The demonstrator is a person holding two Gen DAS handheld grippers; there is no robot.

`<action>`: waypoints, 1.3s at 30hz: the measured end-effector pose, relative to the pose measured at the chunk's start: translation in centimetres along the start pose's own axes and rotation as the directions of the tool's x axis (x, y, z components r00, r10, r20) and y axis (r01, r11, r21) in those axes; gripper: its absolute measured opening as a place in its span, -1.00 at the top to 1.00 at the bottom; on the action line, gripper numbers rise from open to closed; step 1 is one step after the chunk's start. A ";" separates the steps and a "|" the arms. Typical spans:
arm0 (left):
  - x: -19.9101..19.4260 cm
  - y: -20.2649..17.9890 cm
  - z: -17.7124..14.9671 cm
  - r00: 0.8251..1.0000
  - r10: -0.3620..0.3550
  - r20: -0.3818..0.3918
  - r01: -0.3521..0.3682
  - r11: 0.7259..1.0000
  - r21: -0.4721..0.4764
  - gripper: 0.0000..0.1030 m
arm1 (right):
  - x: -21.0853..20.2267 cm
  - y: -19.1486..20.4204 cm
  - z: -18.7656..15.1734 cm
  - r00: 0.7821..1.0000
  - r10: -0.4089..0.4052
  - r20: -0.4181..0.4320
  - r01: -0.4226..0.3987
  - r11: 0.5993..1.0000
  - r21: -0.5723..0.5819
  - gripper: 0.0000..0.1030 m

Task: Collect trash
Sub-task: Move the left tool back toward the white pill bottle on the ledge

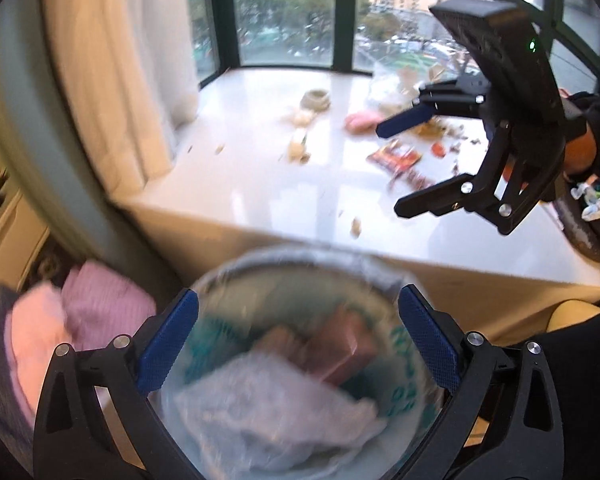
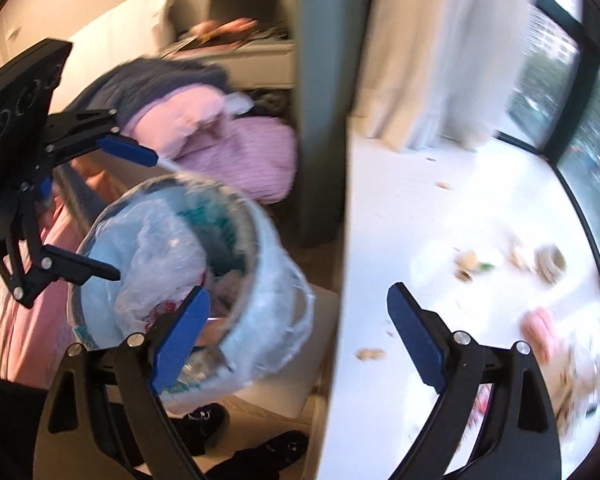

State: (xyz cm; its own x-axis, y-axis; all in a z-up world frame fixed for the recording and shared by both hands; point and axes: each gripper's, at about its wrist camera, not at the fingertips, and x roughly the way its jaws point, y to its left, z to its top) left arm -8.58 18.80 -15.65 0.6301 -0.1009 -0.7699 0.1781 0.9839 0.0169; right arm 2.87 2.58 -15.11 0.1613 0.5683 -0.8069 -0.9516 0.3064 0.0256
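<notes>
A round bin (image 1: 220,276) lined with a clear plastic bag stands on the floor against the white windowsill (image 1: 260,200). It holds a brown packet (image 1: 339,344) and crumpled clear plastic (image 1: 268,412). My left gripper (image 1: 300,340) hangs open just above the bin's mouth with nothing between its blue pads. My right gripper (image 1: 387,170) is open and empty over the sill's near right part. The sill carries a red wrapper (image 1: 395,158), a pink lump (image 1: 359,122), shells (image 2: 465,264) and crumbs. The right wrist view shows the bin (image 2: 276,312), the left gripper (image 2: 136,216) and the right gripper (image 2: 300,328).
A cream curtain (image 1: 112,80) hangs at the sill's left end, beside a grey-green pillar (image 2: 319,100). Pink and purple clothes (image 2: 236,148) are heaped left of the bin. Black slippers (image 2: 260,452) lie on the floor below it. A dark bag (image 1: 591,224) sits at the sill's right edge.
</notes>
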 end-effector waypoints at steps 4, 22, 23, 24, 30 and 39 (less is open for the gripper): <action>0.8 -1.7 3.5 0.999 -0.032 0.033 0.030 0.998 0.059 -0.88 | -3.0 -2.7 -1.2 0.998 -0.064 0.022 0.063 0.996 0.060 -0.70; 7.6 -7.8 15.8 0.991 -0.123 0.042 0.114 0.978 0.176 -0.88 | -10.5 -15.2 -5.6 0.975 -0.219 0.040 0.208 0.960 0.186 -0.70; 7.9 -7.9 16.3 0.991 -0.125 0.041 0.115 0.977 0.177 -0.88 | -10.5 -15.9 -5.7 0.975 -0.217 0.037 0.207 0.961 0.184 -0.70; 8.5 -8.1 16.8 0.991 -0.127 0.038 0.118 0.977 0.177 -0.88 | -10.5 -16.6 -5.8 0.976 -0.216 0.036 0.206 0.962 0.181 -0.70; 12.1 -8.7 19.7 0.991 -0.130 0.021 0.124 0.976 0.180 -0.88 | -9.0 -20.7 -5.4 0.980 -0.199 0.018 0.194 0.967 0.164 -0.70; 18.7 -7.0 22.5 0.996 -0.091 -0.011 0.091 0.984 0.156 -0.88 | -4.6 -26.3 -5.1 0.989 -0.151 0.000 0.150 0.984 0.094 -0.70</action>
State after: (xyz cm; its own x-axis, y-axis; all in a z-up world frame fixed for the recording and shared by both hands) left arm 18.96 6.74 -15.77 0.6033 -0.1883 -0.7750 0.3507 0.9354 0.0458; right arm 25.82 -11.96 -15.07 0.3027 0.5154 -0.8017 -0.8878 0.4584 -0.0406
